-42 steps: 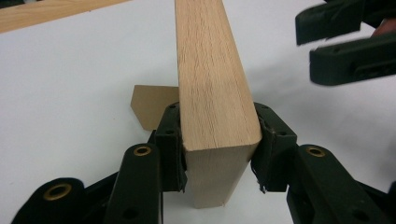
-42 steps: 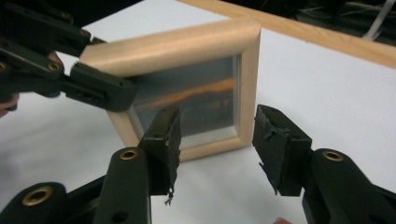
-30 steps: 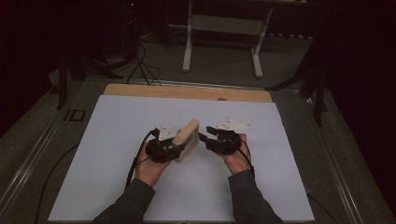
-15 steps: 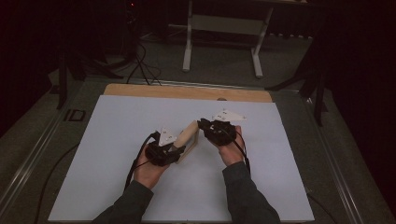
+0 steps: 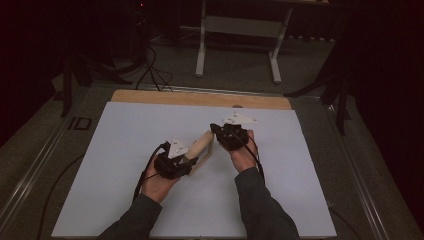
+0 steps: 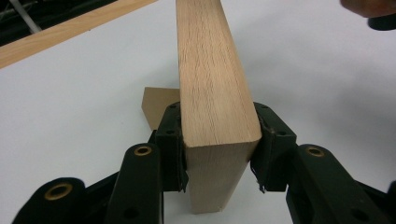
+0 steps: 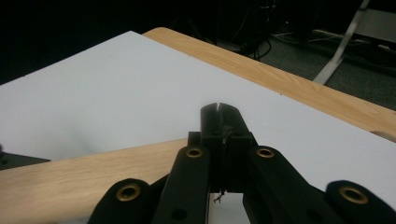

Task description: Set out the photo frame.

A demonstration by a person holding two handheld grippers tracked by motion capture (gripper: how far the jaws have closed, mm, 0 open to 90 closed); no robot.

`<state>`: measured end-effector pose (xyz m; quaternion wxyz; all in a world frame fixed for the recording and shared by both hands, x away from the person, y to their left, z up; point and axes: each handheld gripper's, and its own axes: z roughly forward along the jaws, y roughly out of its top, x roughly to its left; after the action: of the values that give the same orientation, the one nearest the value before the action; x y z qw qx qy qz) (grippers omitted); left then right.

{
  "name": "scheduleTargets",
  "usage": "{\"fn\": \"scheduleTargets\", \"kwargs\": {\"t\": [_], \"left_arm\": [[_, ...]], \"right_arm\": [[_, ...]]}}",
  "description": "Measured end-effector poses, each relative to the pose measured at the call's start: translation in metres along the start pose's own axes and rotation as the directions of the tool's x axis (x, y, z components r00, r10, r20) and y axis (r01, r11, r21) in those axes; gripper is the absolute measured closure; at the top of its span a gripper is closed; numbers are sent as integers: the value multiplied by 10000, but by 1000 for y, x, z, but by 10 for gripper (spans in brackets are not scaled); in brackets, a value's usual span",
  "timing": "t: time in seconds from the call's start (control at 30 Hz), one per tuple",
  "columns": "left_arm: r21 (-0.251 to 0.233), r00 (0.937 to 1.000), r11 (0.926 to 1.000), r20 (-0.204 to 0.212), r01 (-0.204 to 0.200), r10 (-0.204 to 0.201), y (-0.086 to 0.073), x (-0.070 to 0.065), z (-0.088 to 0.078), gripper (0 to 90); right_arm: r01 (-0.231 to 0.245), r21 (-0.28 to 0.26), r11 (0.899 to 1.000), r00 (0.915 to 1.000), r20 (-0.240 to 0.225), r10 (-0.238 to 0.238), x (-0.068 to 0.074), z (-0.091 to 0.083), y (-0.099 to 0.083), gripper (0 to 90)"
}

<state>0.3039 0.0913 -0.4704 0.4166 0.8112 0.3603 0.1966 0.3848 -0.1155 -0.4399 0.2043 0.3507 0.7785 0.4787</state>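
A light wooden block lies slanted near the middle of the white tabletop. My left gripper is shut on its near end. In the left gripper view both pads press the sides of the wooden block, which runs away from the left gripper. A smaller tan wooden piece shows behind the left jaw. My right gripper sits at the block's far end with its jaws pressed together. In the right gripper view the right gripper holds nothing, and the wooden block passes just under it.
A bare wooden strip forms the table's far edge. Beyond it on the dark floor stand a metal frame's legs and some cables. Open white surface lies to the left and right of both hands.
The right gripper has moved farther from the person, up to the block's far end. The left hand has drawn slightly nearer and leftward, and the block now slants more to the right.
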Motion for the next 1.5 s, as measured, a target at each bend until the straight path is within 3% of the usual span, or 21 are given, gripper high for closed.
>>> {"fn": "scheduleTargets", "kwargs": {"t": [0.23, 0.73, 1.03, 1.5], "left_arm": [[10, 9999, 9999, 58, -114, 114, -1, 1, -1, 601], [-12, 9995, 9995, 58, -306, 306, -1, -1, -1, 602], [11, 9992, 9992, 23, -405, 405, -1, -2, -1, 600], [106, 9997, 9998, -181, -164, 166, -2, 5, -3, 585]], "right_arm": [[48, 274, 9996, 10000, 76, -50, -2, 10, 0, 897], [78, 295, 9995, 9998, -159, -73, 5, 19, 5, 897], [408, 623, 9972, 9992, -36, -407, 8, 24, 5, 896], [529, 888, 9946, 9986, 37, -535, 8, 22, 5, 897]]}}
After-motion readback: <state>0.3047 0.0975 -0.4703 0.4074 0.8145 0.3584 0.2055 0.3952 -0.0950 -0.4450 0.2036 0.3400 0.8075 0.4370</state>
